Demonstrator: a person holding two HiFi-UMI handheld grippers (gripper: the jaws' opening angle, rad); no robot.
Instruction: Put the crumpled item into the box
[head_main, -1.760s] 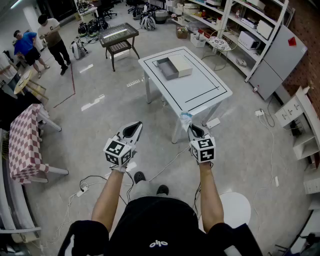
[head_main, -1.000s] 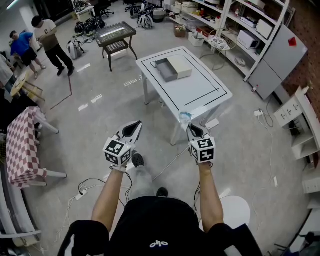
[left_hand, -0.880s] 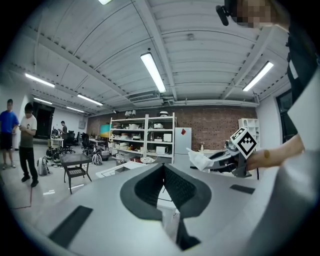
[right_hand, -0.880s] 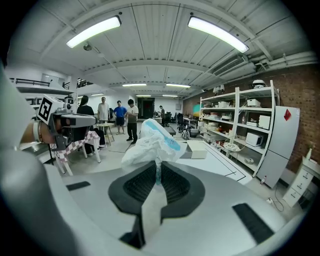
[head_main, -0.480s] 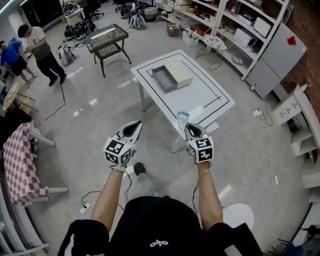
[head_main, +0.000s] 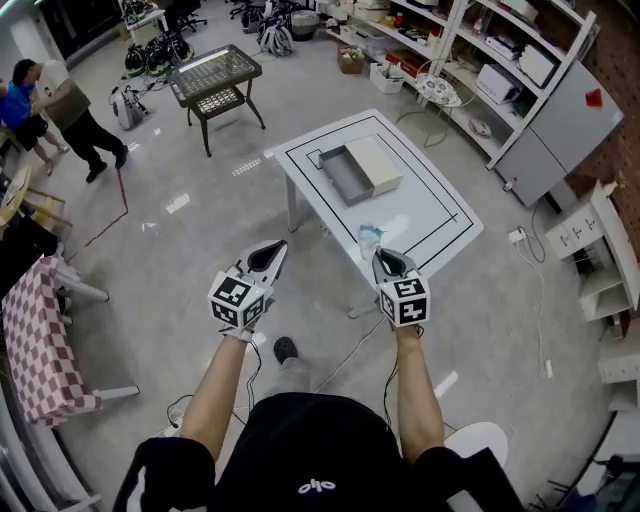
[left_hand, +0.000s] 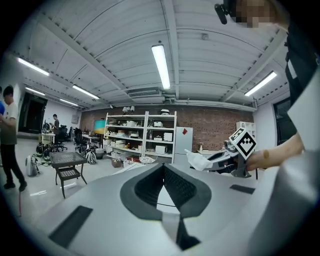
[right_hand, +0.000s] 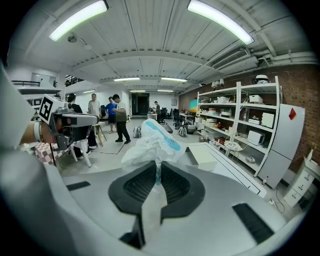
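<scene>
Shiny floor lies all around a white desk (head_main: 430, 215) with an open box (head_main: 350, 172) on its far part. By the desk's near edge, the right claw (head_main: 384, 258) is pinched tight on the crumpled item (head_main: 369, 238), a thin white and blue wad. It looks soft, light and squashy, so a pinch on any fold should hold. The left claw (head_main: 266, 256), off to the desk's left, is closed on nothing.

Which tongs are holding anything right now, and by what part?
Right tongs pinch the crumpled plastic bag by its bunched lower end; the rest puffs out ahead of them. Left tongs are shut, empty.
</scene>
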